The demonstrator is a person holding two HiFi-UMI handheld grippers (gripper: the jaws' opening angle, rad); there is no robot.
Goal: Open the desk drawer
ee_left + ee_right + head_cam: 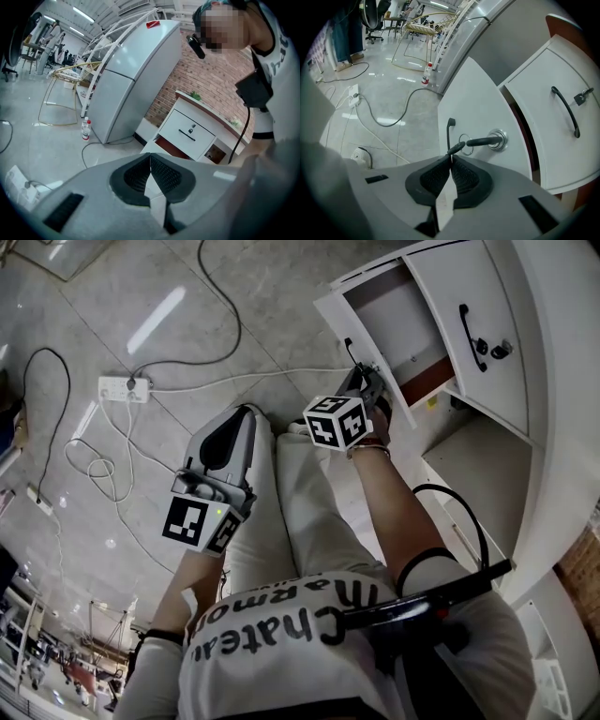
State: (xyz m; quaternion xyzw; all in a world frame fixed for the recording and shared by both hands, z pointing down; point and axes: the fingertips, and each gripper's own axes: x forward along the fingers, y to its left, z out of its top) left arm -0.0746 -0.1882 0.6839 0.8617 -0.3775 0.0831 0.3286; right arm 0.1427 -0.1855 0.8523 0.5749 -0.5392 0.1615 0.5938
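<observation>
1. Right gripper (451,158): it points steeply downward. The jaws are closed, pinching the lower end of the thin black handle (449,133) on the drawer front (476,108). The black head of a key (480,140) with a ring lies just at the jaw tips. The key sits in a round lock at 3 o'clock from the handle.

2. Desk drawer (398,324): it lies at the person's 1 o'clock and stands pulled out of the white desk (553,409). Its interior is exposed from above, and a brown cavity shows behind it.

3. Upper drawer (543,126): it lies at 3 o'clock from the open drawer front and carries its own curved black handle (568,111). It sits flush in the desk.

4. Left gripper (150,159): it is held low at the person's 10 o'clock, well apart from the desk. The pads meet at the tips with nothing between them.

5. Floor: a white power strip (124,388) with trailing cables lies at 10 o'clock.
</observation>
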